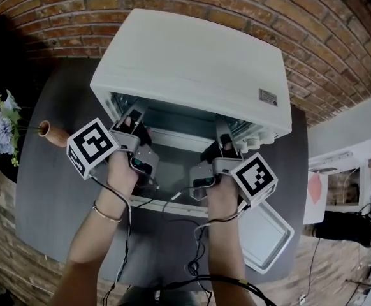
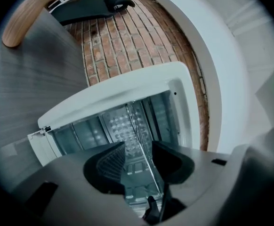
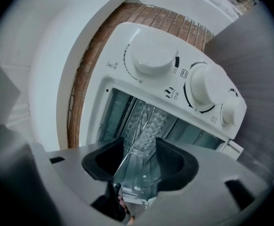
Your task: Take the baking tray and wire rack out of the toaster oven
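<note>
Brick wall (image 1: 58,18) rises behind a dark grey table (image 1: 51,190) on which the white toaster oven (image 1: 192,62) stands, its door (image 1: 173,180) dropped open toward the person and a wooden vase (image 1: 50,132) off to the left. Both hands reach level into the open mouth, one at each side. Seen from its own camera, the left tool (image 2: 138,159) has its jaws spread, with a thin rod of the wire rack (image 2: 139,131) running edge-on through the gap. The rod lies nearer one pad and looks clear of the other. The right tool (image 3: 139,159) is likewise spread, somewhat less wide, and straddles the rack's rim on its own side just below the control knobs (image 3: 153,58). That rim lies close along one pad, and no firm pinch shows. The rack sits on its rails inside the cavity, and the baking tray cannot be told apart from it for certain, though nothing of that kind lies out on the door. As a judgement, the task is at its start. The door is open and the tools are lined up on the rack's front edge, but gripping, sliding out and setting down both pieces are all left to do.
</note>
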A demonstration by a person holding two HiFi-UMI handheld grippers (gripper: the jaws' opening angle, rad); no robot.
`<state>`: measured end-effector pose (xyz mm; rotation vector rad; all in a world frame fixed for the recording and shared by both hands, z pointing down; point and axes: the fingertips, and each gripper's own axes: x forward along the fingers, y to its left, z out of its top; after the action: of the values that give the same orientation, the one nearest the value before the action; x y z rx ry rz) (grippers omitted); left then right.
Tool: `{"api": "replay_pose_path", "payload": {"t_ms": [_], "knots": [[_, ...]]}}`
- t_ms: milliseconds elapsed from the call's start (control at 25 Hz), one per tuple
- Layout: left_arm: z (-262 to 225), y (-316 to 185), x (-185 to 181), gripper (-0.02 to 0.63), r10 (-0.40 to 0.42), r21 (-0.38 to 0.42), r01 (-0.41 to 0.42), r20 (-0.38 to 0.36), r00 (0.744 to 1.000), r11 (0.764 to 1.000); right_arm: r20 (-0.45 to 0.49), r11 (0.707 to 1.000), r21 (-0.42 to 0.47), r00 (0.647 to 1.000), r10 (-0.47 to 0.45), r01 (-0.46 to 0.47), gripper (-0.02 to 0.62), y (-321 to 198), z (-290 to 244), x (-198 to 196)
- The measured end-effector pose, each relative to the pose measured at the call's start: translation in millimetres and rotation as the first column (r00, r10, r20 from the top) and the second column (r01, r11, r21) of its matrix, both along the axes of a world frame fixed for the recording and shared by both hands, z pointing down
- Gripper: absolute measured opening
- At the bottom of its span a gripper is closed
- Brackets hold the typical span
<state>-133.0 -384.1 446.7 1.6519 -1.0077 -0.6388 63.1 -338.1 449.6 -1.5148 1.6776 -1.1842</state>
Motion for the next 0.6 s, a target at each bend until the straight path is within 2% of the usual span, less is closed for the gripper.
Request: {"api": "replay_pose_path", "payload": {"t_ms": [200,600], "knots": [[0.8,-10.1,2.4,0.169,-0.017,-0.010,0.017,-0.005,1.000,1.000,0.014,1.000,0.007,1.000,0.006,-0.006,0.196,-14.4,-1.8,6.1],[-1.4,-33.0,4.0,0.143,-0.051,0.022,0.052,-0.046,0.998,0.998,0.041,0.998,0.061,0.999,0.004,-0.007,0.181,-40.5,-7.6,10.4]]}}
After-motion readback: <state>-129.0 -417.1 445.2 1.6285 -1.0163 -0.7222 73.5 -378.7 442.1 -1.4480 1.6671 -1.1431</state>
